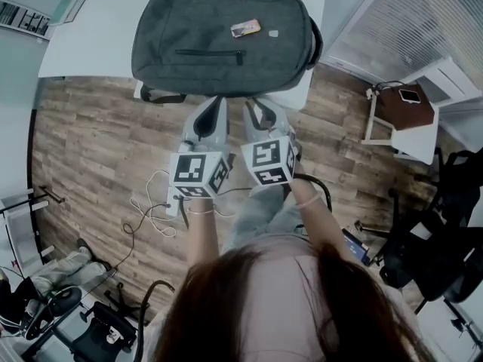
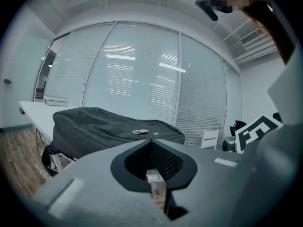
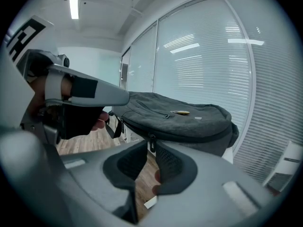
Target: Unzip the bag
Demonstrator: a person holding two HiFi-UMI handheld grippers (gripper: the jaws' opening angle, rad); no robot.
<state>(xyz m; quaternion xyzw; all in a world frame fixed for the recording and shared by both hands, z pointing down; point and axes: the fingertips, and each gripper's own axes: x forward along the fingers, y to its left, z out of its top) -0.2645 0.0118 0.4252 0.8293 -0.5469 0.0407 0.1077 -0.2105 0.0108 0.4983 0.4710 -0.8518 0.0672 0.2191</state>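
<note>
The bag (image 1: 223, 40) is made of grey heathered cloth, matt and finely woven. The table (image 1: 83, 44) beneath it is finished smooth and white. The floor (image 1: 98, 142) is laid in wood-grain planks with a dull sheen. The left gripper (image 2: 151, 143) and right gripper (image 3: 150, 143) are shelled in matt grey plastic, and their pads (image 2: 165, 162) are dark and cross-hatched.
</note>
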